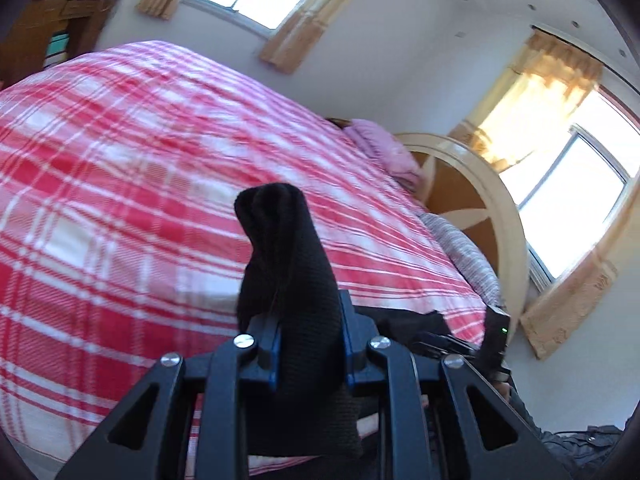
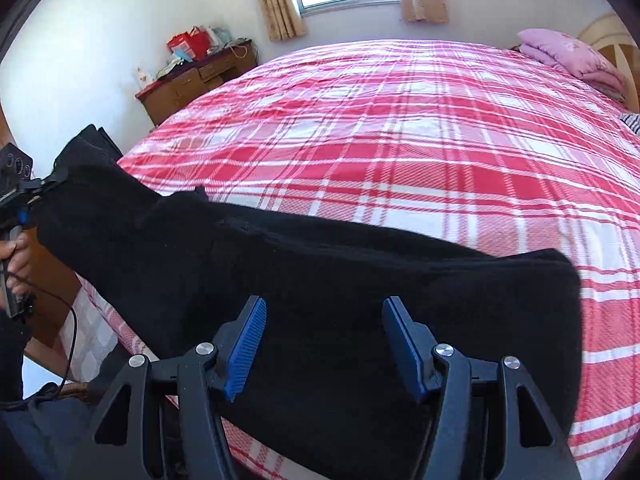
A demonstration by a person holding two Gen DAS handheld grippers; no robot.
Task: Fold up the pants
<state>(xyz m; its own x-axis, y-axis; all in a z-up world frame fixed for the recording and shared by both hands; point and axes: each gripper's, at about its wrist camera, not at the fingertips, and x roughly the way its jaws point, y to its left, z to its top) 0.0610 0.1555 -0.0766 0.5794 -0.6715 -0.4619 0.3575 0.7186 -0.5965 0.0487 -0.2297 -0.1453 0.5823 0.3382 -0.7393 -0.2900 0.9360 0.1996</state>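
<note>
Black knit pants (image 2: 480, 300) lie stretched along the near edge of the bed. My left gripper (image 1: 308, 312) is shut on one end of them, and a bunched tuft of the black fabric (image 1: 280, 240) sticks up past its blue pads. In the right wrist view that left gripper (image 2: 48, 184) is at the far left, lifting that end off the bed, with a person's hand (image 2: 18, 256) on its handle. My right gripper (image 2: 323, 308) hovers open over the other, wider end of the pants. Its blue pads stand apart and do not pinch the cloth.
The bed has a red and white plaid cover (image 2: 400, 140). A folded pink quilt (image 2: 568, 56) lies by the cream headboard (image 1: 480, 184). A wooden dresser (image 2: 192, 80) with bags on top stands against the far wall. Curtained windows are behind.
</note>
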